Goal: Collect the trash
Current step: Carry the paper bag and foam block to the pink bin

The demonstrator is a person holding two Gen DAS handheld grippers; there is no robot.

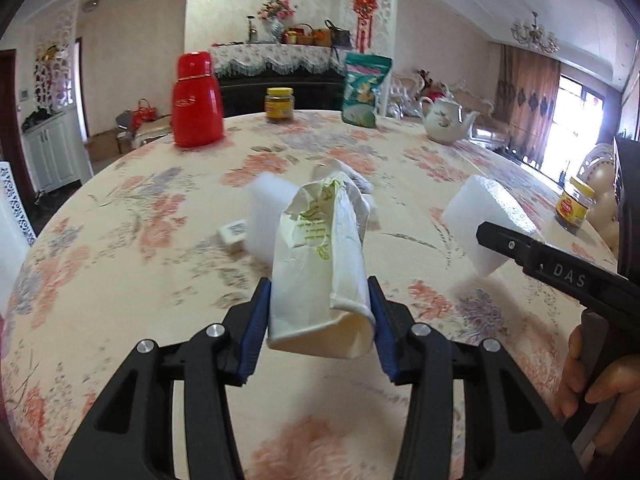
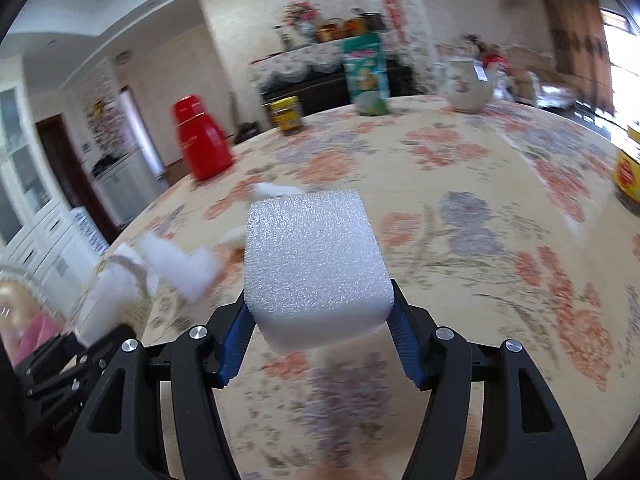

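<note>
My left gripper (image 1: 319, 292) is shut on a crumpled white paper cup (image 1: 320, 240) with green print, held above the floral table (image 1: 120, 280). My right gripper (image 2: 319, 300) is shut on a white foam block (image 2: 316, 256), also lifted off the table. In the left wrist view that foam block (image 1: 486, 216) shows at the right, with one black finger (image 1: 516, 246) along it. Left on the table are a second foam piece (image 1: 264, 208), a small white box (image 1: 234, 232) and crumpled tissue (image 1: 340, 170). The right wrist view shows the paper cup (image 2: 116, 292) blurred at the lower left.
Along the far side of the table stand a red thermos (image 1: 196, 100), a yellow-lidded jar (image 1: 279, 104), a green snack bag (image 1: 364, 90) and a white teapot (image 1: 444, 118). Another jar (image 1: 574, 204) sits near the right edge. A person's hand (image 1: 592, 384) grips the right handle.
</note>
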